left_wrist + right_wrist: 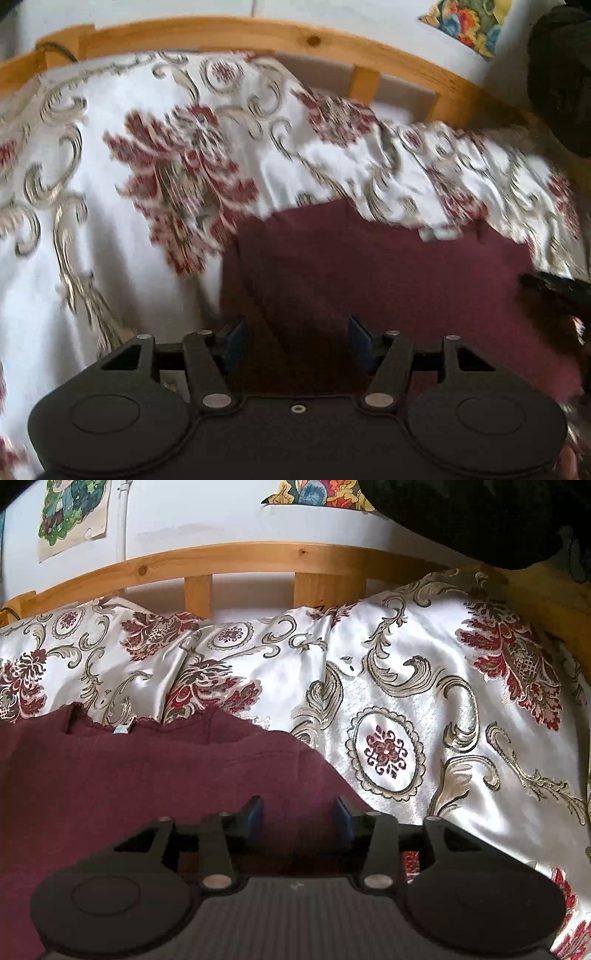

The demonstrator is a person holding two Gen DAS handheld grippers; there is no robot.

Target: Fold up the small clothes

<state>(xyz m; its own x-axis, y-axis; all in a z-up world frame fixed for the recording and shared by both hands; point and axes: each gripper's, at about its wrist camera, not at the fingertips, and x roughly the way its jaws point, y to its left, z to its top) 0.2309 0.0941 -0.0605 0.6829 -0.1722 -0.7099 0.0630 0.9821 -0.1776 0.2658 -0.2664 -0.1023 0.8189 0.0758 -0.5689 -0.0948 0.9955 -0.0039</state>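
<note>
A dark maroon garment (388,280) lies flat on a bed, its neckline and small label toward the headboard. My left gripper (297,336) is open just above the garment's left part, nothing between its fingers. The left wrist view is blurred. In the right wrist view the same garment (147,775) fills the lower left. My right gripper (299,821) is open over the garment's right edge, empty. The tip of the other gripper (554,284) shows at the right edge of the left wrist view.
The bed is covered by a white satin bedspread (406,686) with red flowers and beige scrolls. A wooden headboard (240,559) runs along the back against a white wall. A dark object (480,513) hangs at the upper right.
</note>
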